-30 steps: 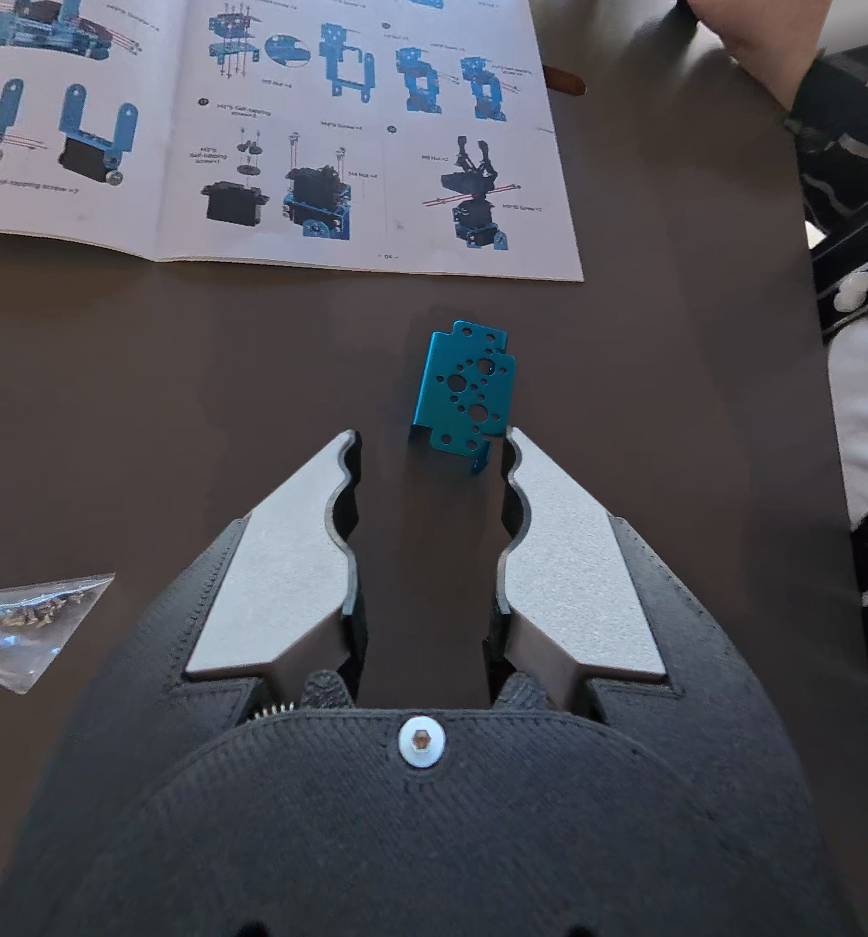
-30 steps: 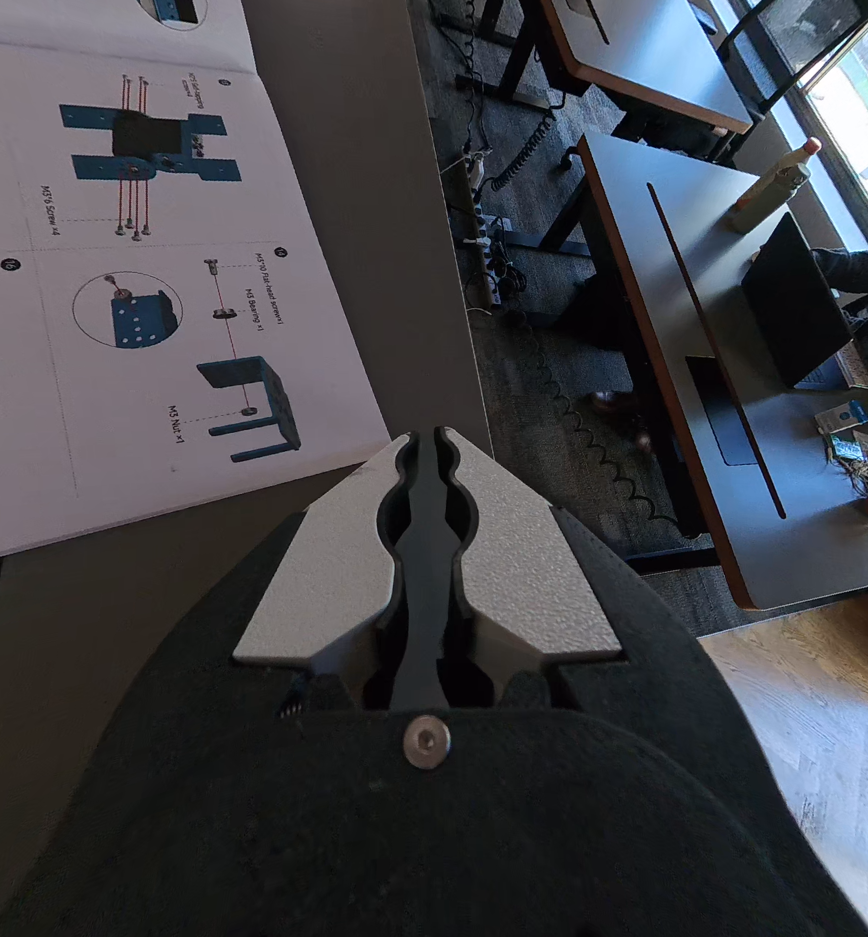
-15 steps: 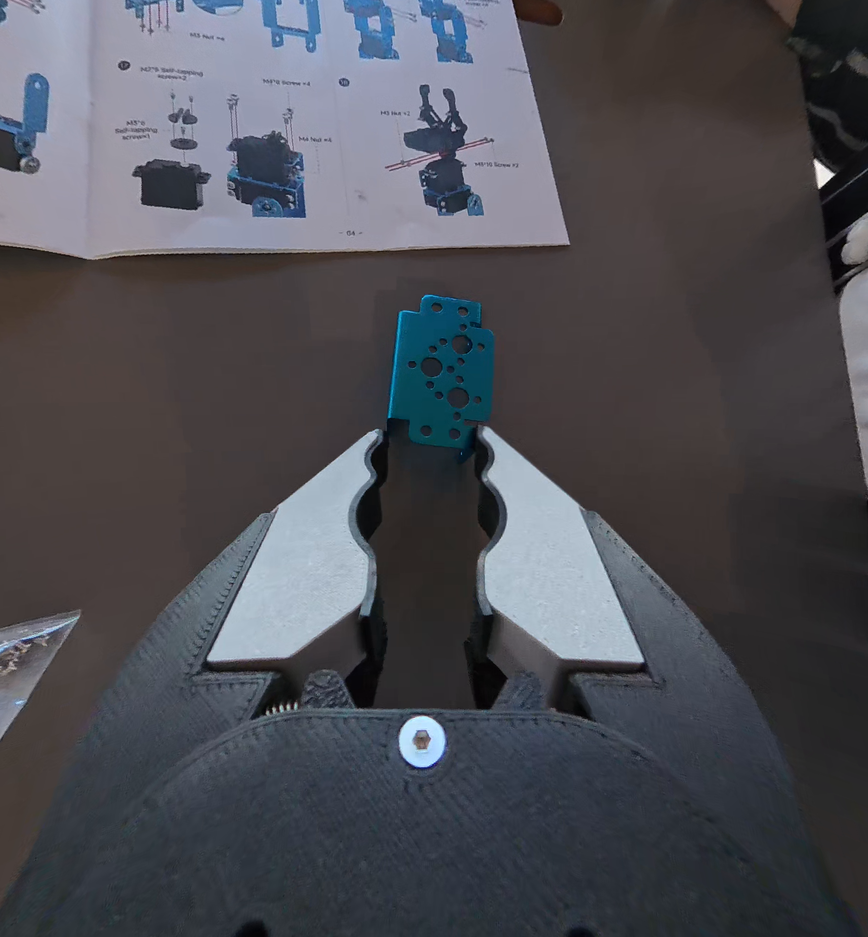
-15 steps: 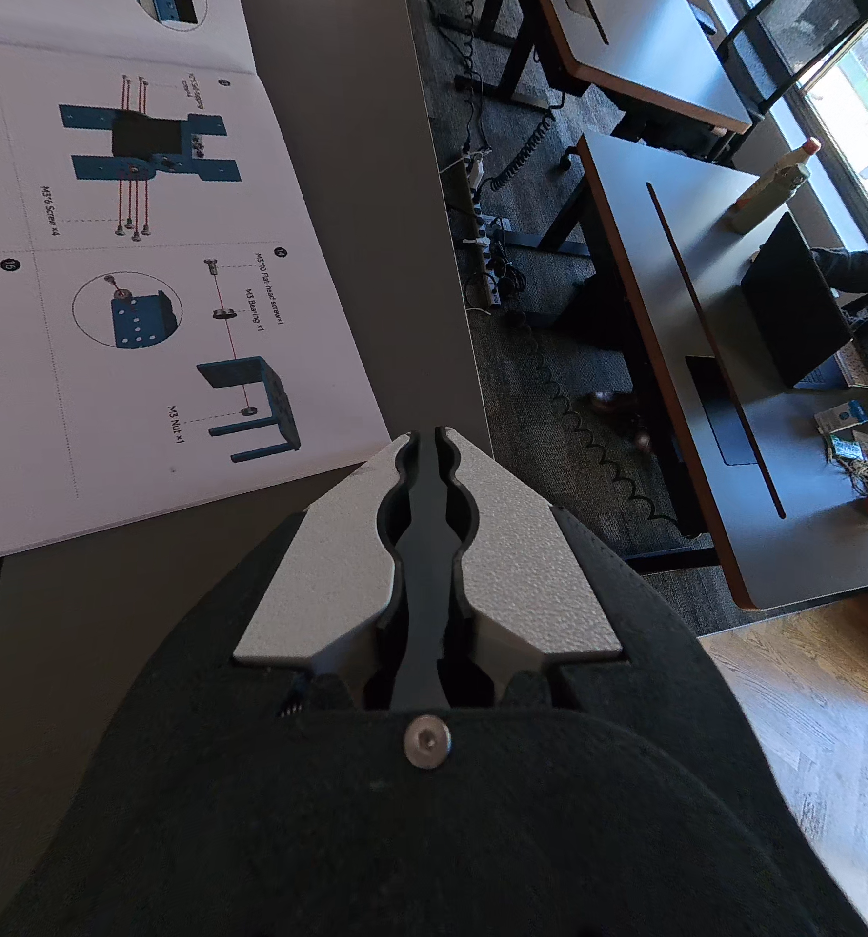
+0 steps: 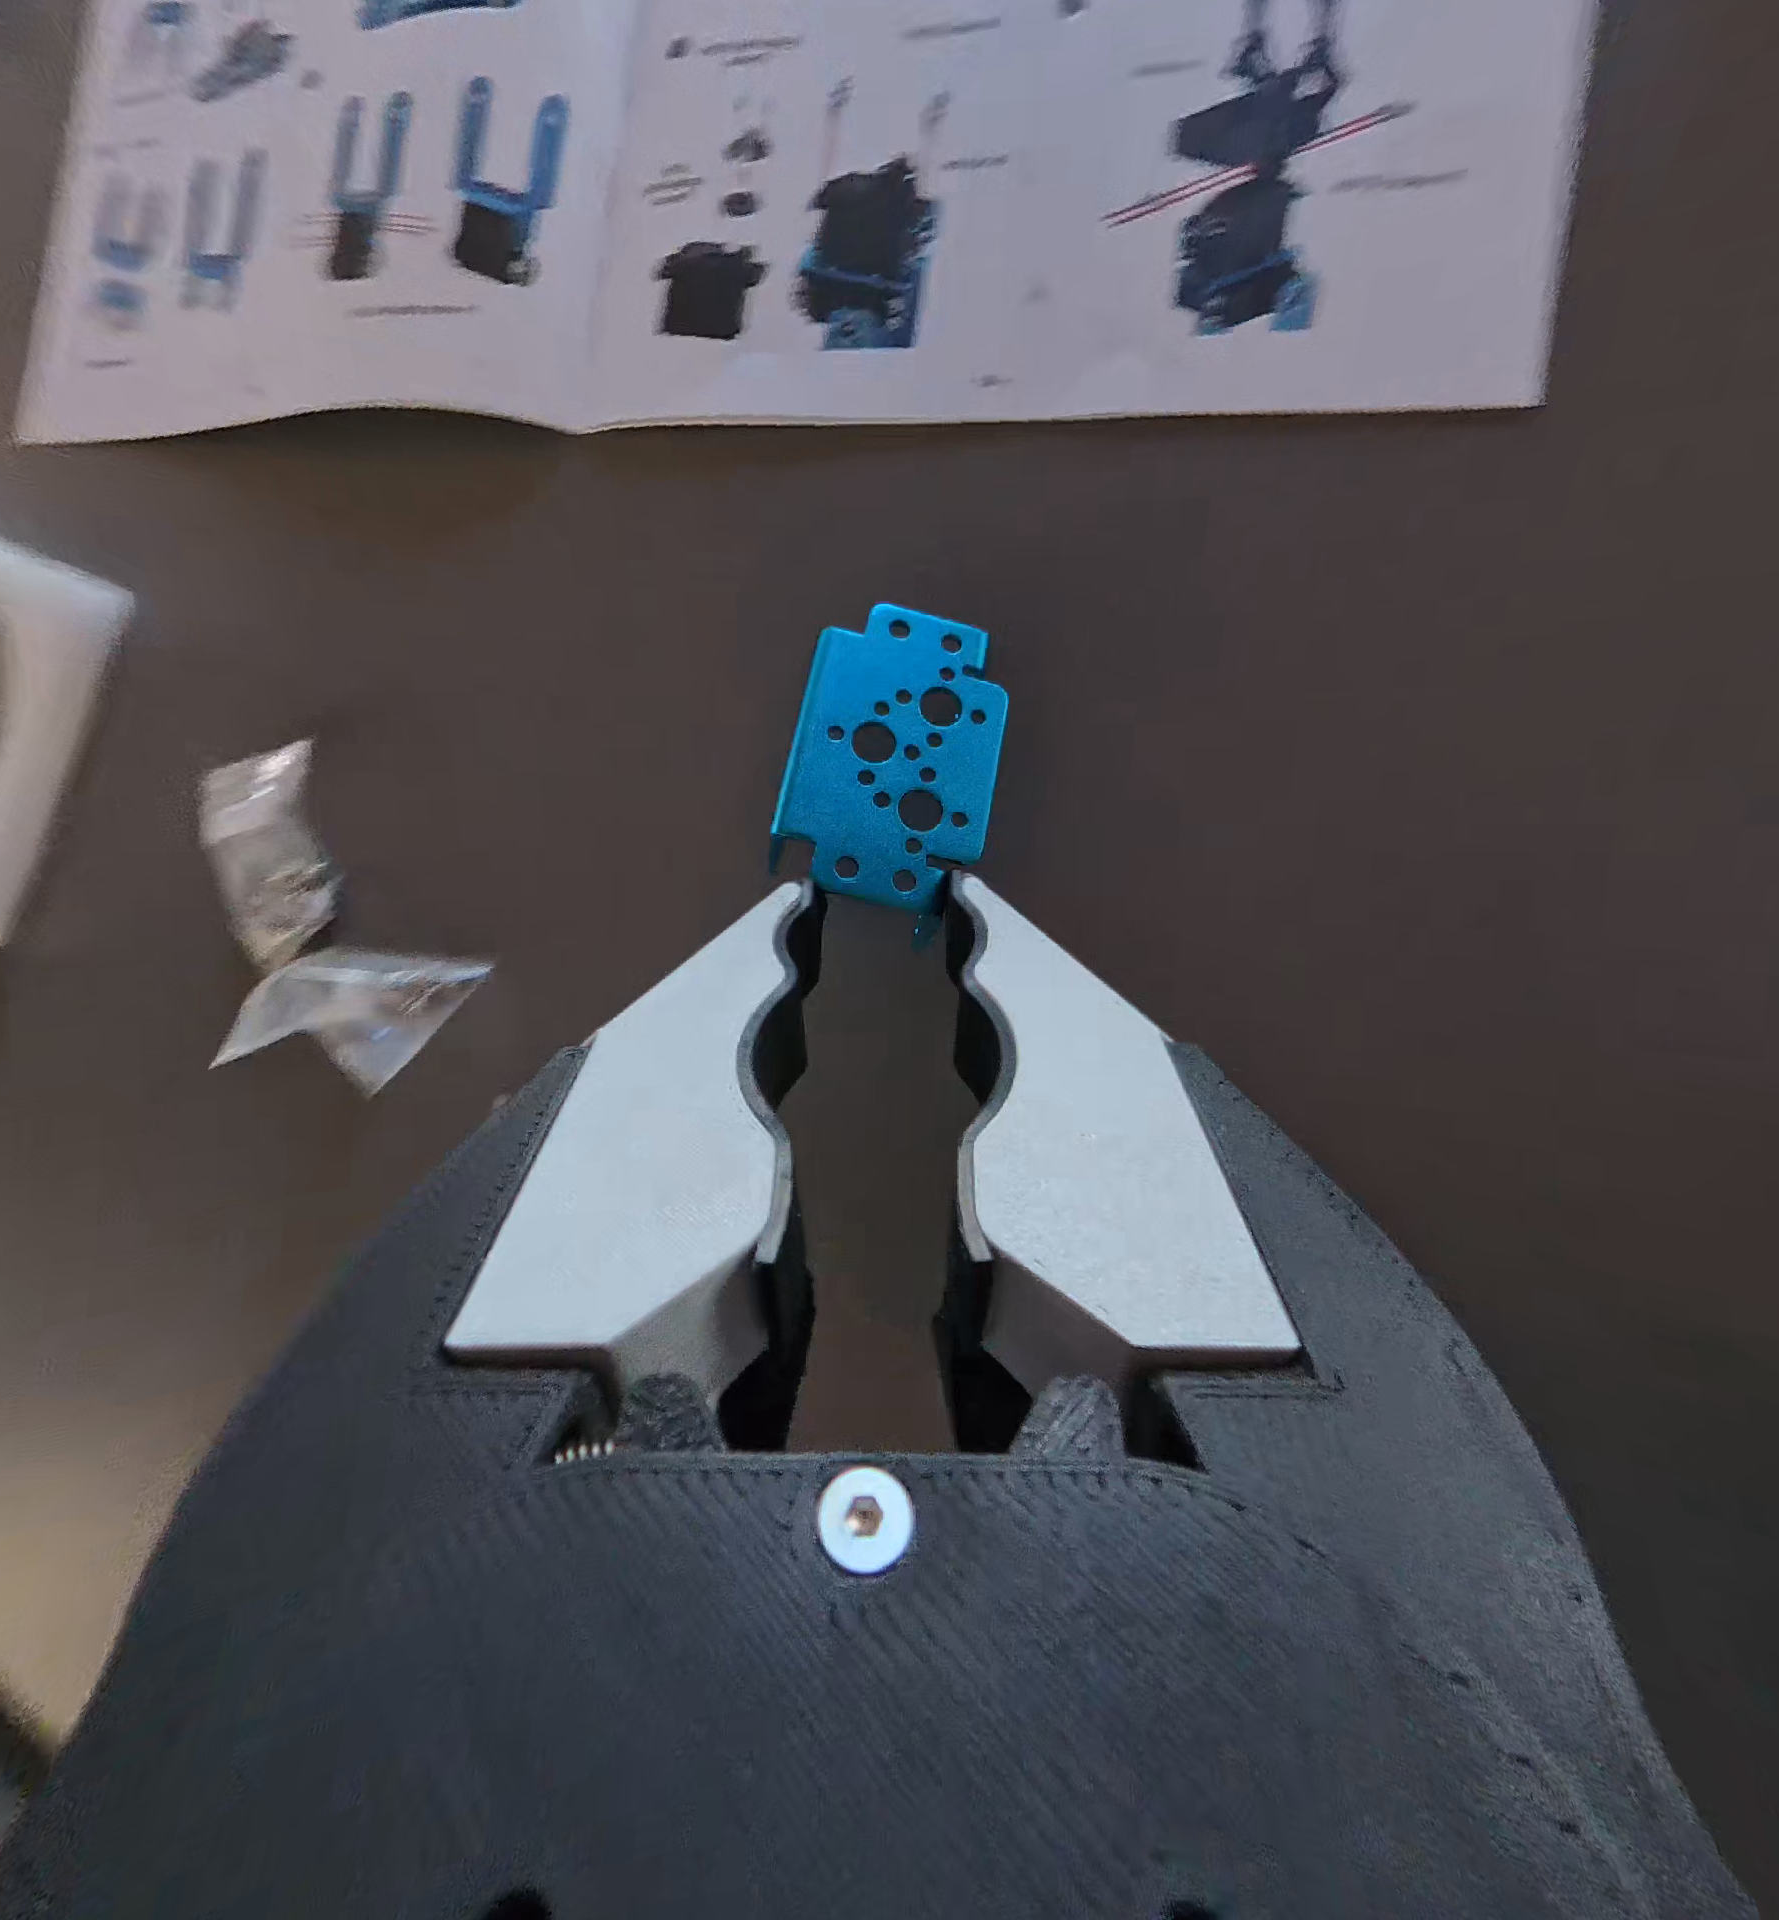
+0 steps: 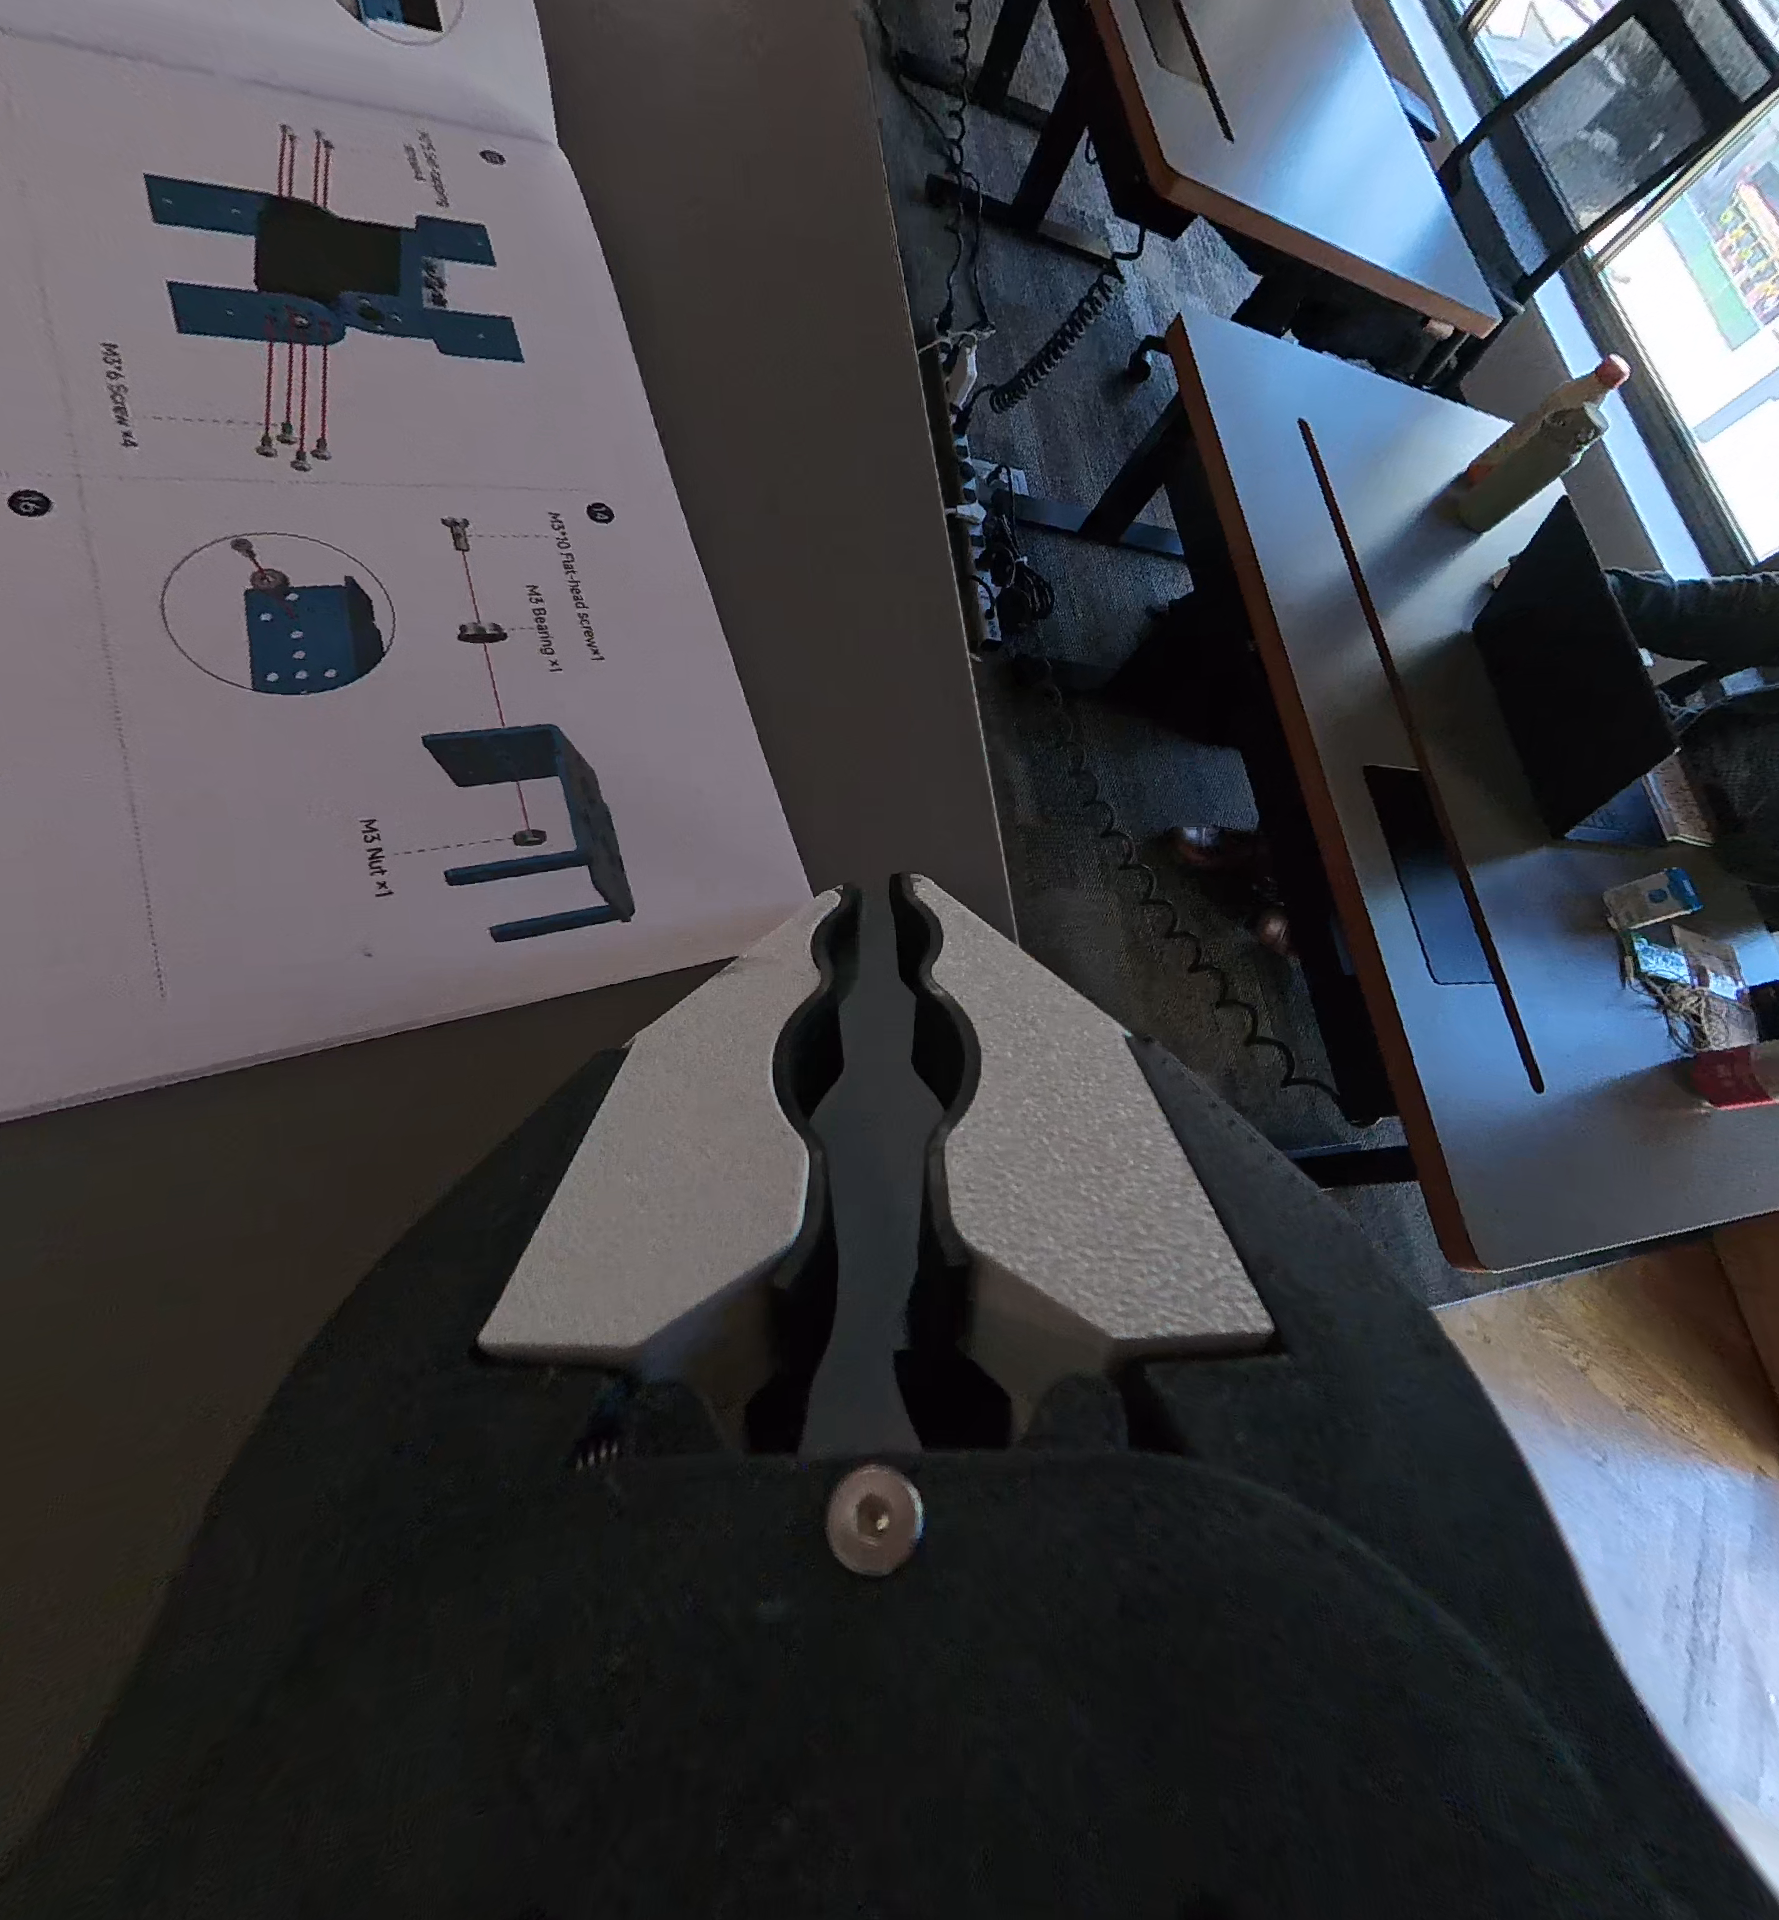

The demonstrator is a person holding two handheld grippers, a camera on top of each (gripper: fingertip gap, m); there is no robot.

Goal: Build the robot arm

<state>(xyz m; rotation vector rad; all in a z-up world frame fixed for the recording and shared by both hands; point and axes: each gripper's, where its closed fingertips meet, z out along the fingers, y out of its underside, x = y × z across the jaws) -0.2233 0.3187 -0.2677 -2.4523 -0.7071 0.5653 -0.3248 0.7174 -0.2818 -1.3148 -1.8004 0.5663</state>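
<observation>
A blue metal bracket [image 5: 890, 758] with many round holes stands up between the tips of my left gripper [image 5: 880, 894]. The jaws are pinched on its lower end, and it is held above the dark table [image 5: 1384, 831]. An open instruction booklet [image 5: 864, 343] lies just beyond it. My right gripper [image 6: 872, 888] is shut and empty. It hovers by the table's right edge, at the near corner of the same booklet, which shows in the right wrist view [image 6: 241, 831].
Two small clear plastic bags of screws [image 5: 267, 842] [image 5: 355, 1003] and a white block with a hole [image 5: 23, 727] lie left of the bracket. Past the table edge [image 6: 926, 520] are the floor, cables, other desks [image 6: 1591, 1039] and a seated person [image 6: 1747, 644]. My right fingertips sit around 40 cm from my left ones.
My left gripper closed from wide open onto the blue bracket's lower end and moved with it; the view now shows more of the table's left side. The right gripper has not moved.
</observation>
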